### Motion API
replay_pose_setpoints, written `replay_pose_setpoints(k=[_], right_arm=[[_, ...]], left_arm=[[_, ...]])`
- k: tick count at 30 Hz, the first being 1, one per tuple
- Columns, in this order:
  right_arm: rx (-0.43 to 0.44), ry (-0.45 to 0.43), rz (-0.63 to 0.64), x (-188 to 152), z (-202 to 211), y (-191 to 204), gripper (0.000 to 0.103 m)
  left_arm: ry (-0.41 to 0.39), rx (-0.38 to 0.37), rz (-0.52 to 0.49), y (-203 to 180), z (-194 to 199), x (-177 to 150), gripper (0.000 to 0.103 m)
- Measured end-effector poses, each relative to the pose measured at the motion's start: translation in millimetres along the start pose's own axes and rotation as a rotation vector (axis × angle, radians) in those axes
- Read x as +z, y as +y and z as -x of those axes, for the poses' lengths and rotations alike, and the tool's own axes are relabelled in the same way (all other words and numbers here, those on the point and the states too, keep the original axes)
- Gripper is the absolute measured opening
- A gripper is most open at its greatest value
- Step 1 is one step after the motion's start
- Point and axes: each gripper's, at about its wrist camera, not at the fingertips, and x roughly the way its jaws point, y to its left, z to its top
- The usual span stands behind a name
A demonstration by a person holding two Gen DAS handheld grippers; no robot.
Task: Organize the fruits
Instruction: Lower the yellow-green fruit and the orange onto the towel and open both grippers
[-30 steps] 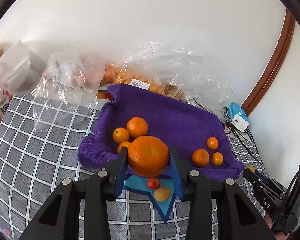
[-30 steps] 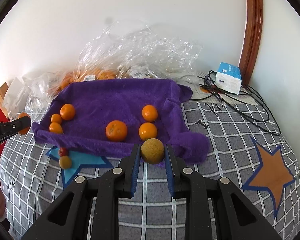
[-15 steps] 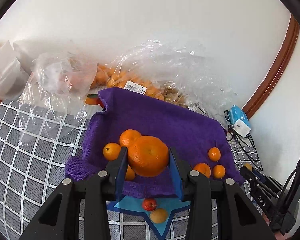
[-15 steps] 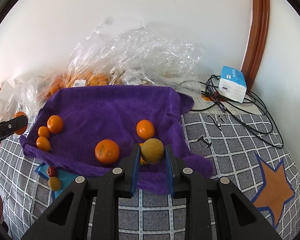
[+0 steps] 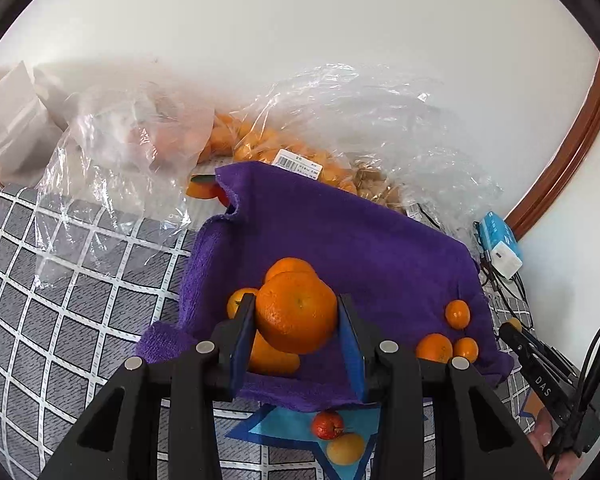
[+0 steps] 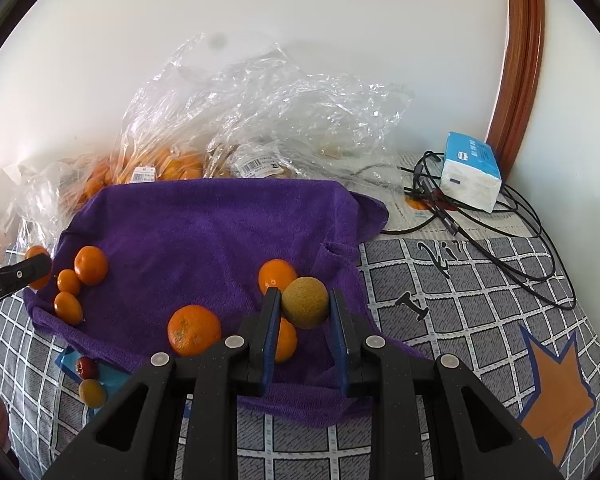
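Left gripper (image 5: 296, 322) clamped on a large orange (image 5: 296, 312), blue pads pressed against its two flanks, carried low over the near-left part of the purple towel (image 5: 340, 240). Right gripper (image 6: 305, 312) likewise closed, on a small brownish-green round fruit (image 6: 305, 302), poised above the towel's near-right part. Already lying on the towel: a cluster of mandarins and kumquats (image 6: 78, 280) at the left side, and three more oranges (image 6: 194, 330) toward the middle and right, two of them just behind and under the right jaws. Off the towel, on a blue star of the checked bedcover (image 6: 480, 280): a small red fruit (image 5: 327, 424) touching a yellowish one (image 5: 345, 448). Behind, clear plastic bags (image 6: 260, 100) holding more fruit. Judged as a carry-and-place step, both fruits about to be set down with their kind. Large orange probably weighty, skin giving slightly and offering good grip; best held across the widest girth, as now, without hard squeezing. Brownish fruit light, firm and rough-skinned, perhaps a longan, though hard to say through the fisheye; thin shell likely to crack under pressure. Round shapes prone to rolling on the soft, rumpled cloth, so a low release suits.
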Motion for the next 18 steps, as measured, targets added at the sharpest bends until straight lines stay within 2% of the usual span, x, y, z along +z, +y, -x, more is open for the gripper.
replay_pose_setpoints(k=[9,18], right_arm=[[0.066,0.027,0.045,-2.2,-21.8,4.3,0.024],[0.129,0.063,0.12,-3.6,-48.0,26.0,0.024]], left_arm=[[0.037,0.003,0.053,18.9,-11.4,0.3,0.038],[0.096,-0.054,-0.014,-14.6,-35.3,-7.9,0.038]])
